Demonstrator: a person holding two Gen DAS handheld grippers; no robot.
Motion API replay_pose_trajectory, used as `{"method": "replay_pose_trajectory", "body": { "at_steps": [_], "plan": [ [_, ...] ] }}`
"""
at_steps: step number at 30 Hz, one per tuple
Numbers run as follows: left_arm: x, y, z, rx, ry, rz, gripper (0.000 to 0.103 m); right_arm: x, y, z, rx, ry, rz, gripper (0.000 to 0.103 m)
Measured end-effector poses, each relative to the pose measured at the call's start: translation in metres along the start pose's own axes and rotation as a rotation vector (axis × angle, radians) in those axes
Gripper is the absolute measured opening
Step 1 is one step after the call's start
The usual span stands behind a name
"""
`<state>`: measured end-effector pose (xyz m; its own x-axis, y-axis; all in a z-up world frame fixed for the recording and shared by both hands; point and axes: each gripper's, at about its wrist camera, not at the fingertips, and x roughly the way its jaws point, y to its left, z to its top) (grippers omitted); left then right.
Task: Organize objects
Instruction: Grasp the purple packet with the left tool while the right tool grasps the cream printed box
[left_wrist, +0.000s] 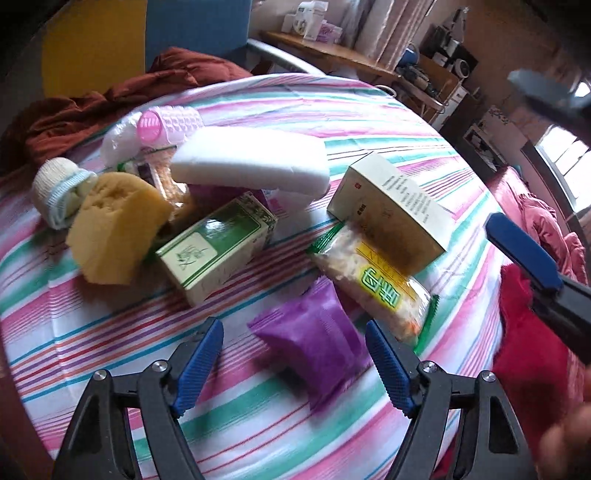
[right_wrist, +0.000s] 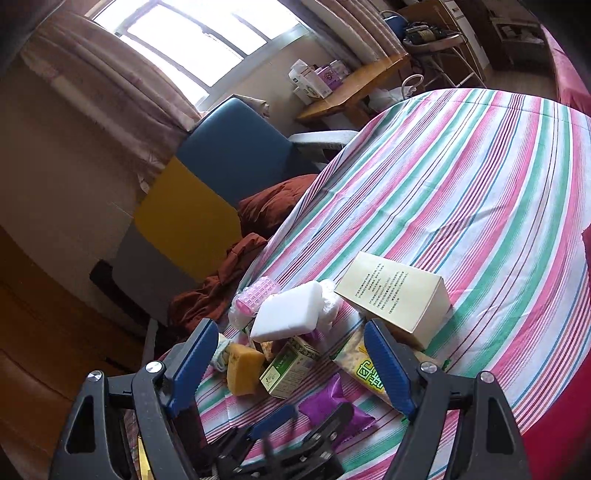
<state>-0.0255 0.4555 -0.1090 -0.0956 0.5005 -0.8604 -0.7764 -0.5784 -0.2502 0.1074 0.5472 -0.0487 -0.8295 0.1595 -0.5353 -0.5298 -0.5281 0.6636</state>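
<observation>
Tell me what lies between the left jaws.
The purple packet lies between the open left gripper's jaws, pads apart from it, on the striped cloth; the left wrist view shows it.

Box (left_wrist: 391, 206) atop noodle packet (left_wrist: 373, 284); pouch (left_wrist: 314, 343) nearer.

Home bedroom: striped bedsheet (right_wrist: 461, 177), curtained window (right_wrist: 192, 40), cluttered wooden desk (right_wrist: 354, 88).

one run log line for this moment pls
left gripper: open, straddling purple packet, pads not touching | right gripper: open, empty, above pile | striped cloth
</observation>
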Motion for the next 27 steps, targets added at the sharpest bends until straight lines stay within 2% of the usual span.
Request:
{"method": "replay_pose_trajectory", "body": {
  "at_steps": [3, 7, 13, 18, 21, 22, 24, 27],
  "plan": [
    [0.006, 0.001, 0.0, 0.008, -0.014, 0.023, 0.077, 0.001, -0.001, -0.001, 0.006, 0.005, -0.003, 0.083],
    [-0.003, 0.008, -0.011, 0.059, -0.052, 0.028, 0.058, 0.002, -0.003, -0.001, 0.022, 0.011, -0.009, 0.083],
    [-0.023, 0.037, -0.033, 0.045, -0.068, 0.002, 0.052, 0.007, -0.006, -0.002, 0.038, 0.031, -0.043, 0.083],
    [-0.037, 0.047, -0.053, 0.053, -0.08, 0.004, 0.051, 0.014, -0.002, -0.002, 0.012, 0.081, -0.102, 0.083],
    [-0.037, 0.05, -0.055, 0.051, -0.076, 0.003, 0.051, 0.024, 0.007, 0.005, -0.08, 0.153, -0.159, 0.083],
    [-0.037, 0.051, -0.055, 0.049, -0.073, 0.001, 0.052, 0.027, 0.012, 0.011, -0.142, 0.176, -0.213, 0.083],
    [-0.033, 0.049, -0.052, 0.042, -0.073, -0.001, 0.052, 0.028, 0.016, 0.021, -0.218, 0.188, -0.26, 0.083],
    [-0.033, 0.048, -0.054, 0.047, -0.082, 0.0, 0.052, 0.043, 0.021, 0.035, -0.399, 0.246, -0.375, 0.083]
  ]
}}
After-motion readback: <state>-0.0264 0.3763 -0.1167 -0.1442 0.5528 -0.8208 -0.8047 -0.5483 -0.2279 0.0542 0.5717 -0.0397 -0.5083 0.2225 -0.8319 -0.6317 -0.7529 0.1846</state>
